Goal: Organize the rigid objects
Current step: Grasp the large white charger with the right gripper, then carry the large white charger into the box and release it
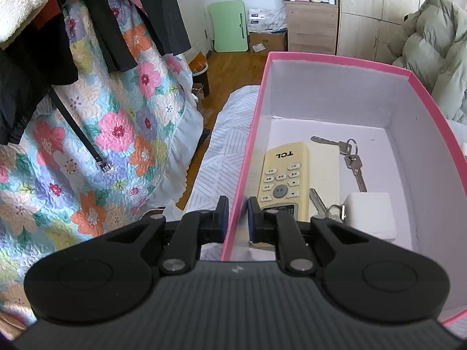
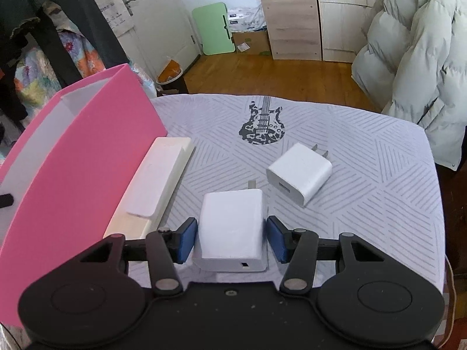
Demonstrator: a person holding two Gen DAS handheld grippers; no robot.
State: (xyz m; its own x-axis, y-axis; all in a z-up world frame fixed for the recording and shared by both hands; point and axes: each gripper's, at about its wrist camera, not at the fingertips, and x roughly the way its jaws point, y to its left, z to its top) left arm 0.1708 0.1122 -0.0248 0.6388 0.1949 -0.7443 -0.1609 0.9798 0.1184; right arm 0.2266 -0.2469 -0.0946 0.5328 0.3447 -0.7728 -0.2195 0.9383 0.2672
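Observation:
My left gripper (image 1: 238, 218) is shut on the left wall of the pink box (image 1: 335, 58), one pad outside and one inside. Inside the box lie a cream TCL remote (image 1: 284, 175), keys on a ring (image 1: 350, 157) and a white charger block (image 1: 369, 215). In the right wrist view, my right gripper (image 2: 232, 239) has its blue pads against both sides of a white charger (image 2: 230, 227) on the cloth. A second white charger (image 2: 300, 172) lies further right, prongs pointing away. A long cream-white flat device (image 2: 157, 183) lies along the pink box's outer wall (image 2: 87, 145).
The table wears a grey striped cloth with a guitar print (image 2: 262, 125). A puffy pale-green jacket (image 2: 414, 58) hangs at the right. A floral quilt (image 1: 102, 145) and dark clothes hang at the left. Beyond are wood floor, a green board (image 2: 216, 29) and a wooden cabinet (image 2: 292, 29).

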